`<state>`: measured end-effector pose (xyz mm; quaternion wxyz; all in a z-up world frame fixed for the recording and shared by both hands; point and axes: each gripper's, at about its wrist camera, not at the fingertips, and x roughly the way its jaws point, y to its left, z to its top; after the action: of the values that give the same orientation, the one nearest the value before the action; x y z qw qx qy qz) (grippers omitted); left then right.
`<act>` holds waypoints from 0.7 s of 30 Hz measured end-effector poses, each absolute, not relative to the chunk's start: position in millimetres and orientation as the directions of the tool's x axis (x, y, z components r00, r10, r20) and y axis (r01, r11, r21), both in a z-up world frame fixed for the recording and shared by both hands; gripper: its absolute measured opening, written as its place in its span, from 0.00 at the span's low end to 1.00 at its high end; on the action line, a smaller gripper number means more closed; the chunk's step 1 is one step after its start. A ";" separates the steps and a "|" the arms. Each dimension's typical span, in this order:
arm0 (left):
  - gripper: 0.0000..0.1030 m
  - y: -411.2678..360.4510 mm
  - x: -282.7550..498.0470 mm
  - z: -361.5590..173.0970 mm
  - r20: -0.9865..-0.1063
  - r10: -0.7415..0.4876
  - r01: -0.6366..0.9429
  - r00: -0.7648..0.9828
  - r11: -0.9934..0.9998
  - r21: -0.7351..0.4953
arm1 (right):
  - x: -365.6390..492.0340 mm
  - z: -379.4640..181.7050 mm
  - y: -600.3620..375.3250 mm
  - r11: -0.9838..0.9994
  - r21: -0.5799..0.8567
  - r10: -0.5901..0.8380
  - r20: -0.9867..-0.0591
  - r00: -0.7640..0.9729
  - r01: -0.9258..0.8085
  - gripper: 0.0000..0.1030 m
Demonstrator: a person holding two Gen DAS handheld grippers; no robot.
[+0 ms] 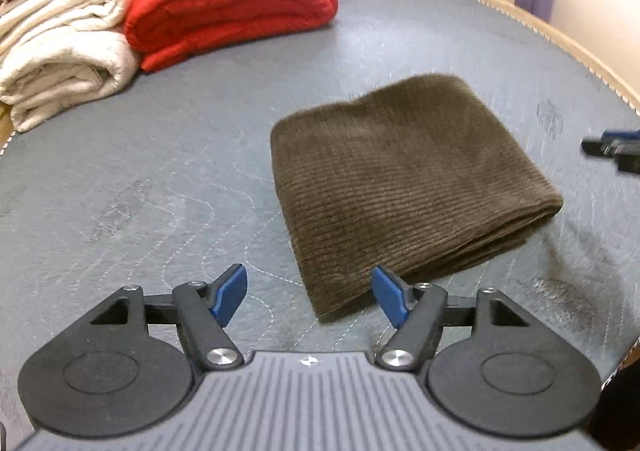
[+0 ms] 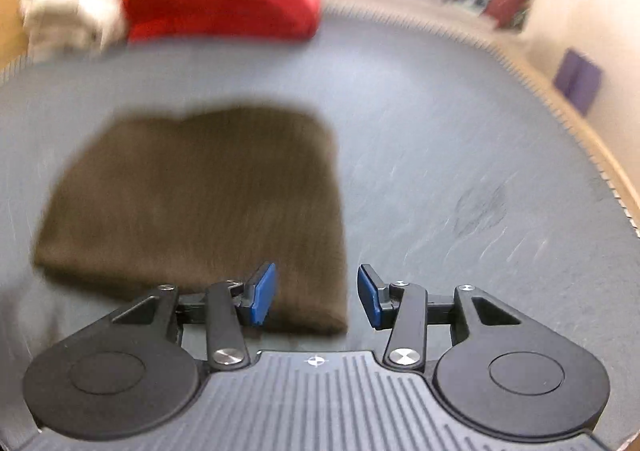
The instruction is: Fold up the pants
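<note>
looks all but done, judging from the lay of things: brown pants (image 1: 404,179) already folded down into a compact, several-layered rectangle, lying flat on the grey quilted mat (image 1: 160,179) with nothing gripping them. little left, at a guess, beyond perhaps squaring the bundle or moving it toward the folded stack.

sits right of centre in the left wrist view, left of centre in the blurred right wrist view. ribbed, corduroy-like cloth, dull olive-brown; rounded fold along the right-hand edge, stacked layers showing along the lower edge, far edge slightly wavy.

upper left of the frame: folded red cloth (image 1: 228,11) beside folded cream cloth (image 1: 60,51), well apart from the pants.

left gripper (image 1: 310,295) spread wide, empty, just short of the near corner. right gripper (image 2: 316,297) parted too, clamping nothing, near corner of the pants showing behind the gap.
</note>
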<state>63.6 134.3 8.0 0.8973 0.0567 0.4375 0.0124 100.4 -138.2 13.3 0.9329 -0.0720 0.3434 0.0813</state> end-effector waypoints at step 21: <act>1.00 73.5 -1.2 52.8 -0.703 0.151 -0.150 0.695 0.987 0.063 | 3.1 70.3 -150.3 0.989 0.050 0.144 -0.482 0.864 -0.137 0.97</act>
<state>-1.2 73.5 52.8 0.9207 0.0005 0.3817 0.0817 3.1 -150.3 70.3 0.9654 0.0071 0.2504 0.0727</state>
